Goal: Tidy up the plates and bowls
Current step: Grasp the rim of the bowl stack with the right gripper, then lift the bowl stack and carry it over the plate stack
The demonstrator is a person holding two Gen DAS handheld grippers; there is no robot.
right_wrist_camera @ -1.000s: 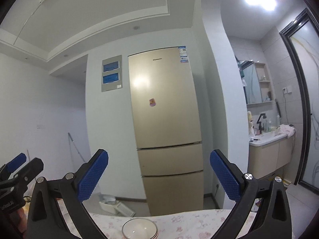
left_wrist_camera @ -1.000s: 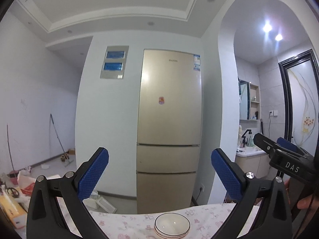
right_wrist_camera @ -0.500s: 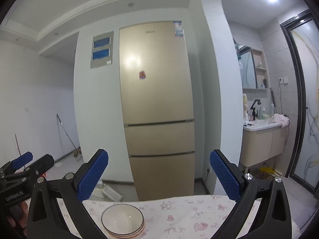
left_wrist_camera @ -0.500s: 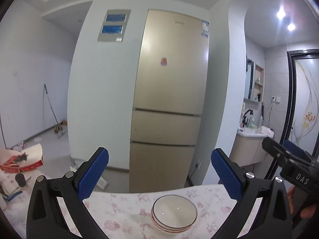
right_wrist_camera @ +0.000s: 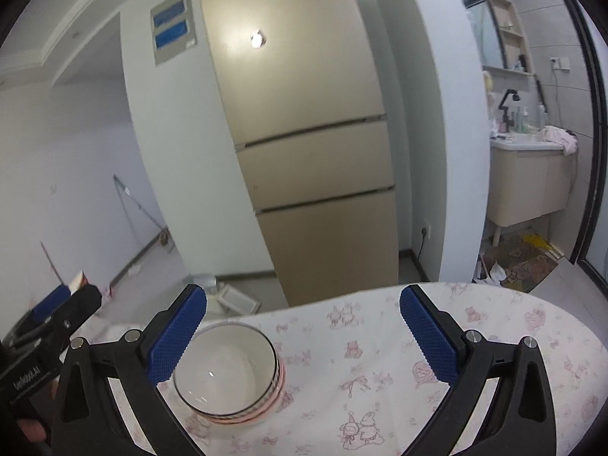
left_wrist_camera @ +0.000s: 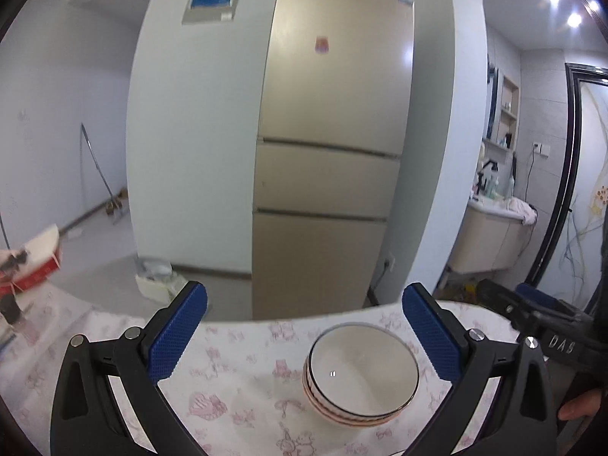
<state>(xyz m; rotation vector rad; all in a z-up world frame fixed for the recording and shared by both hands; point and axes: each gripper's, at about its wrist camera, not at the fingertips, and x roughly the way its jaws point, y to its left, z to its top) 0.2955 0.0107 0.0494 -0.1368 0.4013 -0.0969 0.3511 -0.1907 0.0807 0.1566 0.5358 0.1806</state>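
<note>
Stack of bowls (left_wrist_camera: pixel 361 376), glazed, hard, slippery and breakable, on the cloth-covered counter (right_wrist_camera: pixel 475 361) near its far edge; best pinched at the rim; left gripper (left_wrist_camera: pixel 304 336) and right gripper (right_wrist_camera: pixel 302 336) jaws wide apart, empty.

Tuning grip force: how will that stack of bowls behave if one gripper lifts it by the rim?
The stack of bowls looks like glossy glazed ceramic, so probably rigid, slippery and chip-prone. Several nested bowls likely make it heavy, and the lower ones may stay behind. The tablecloth might drag if pushed.
</note>
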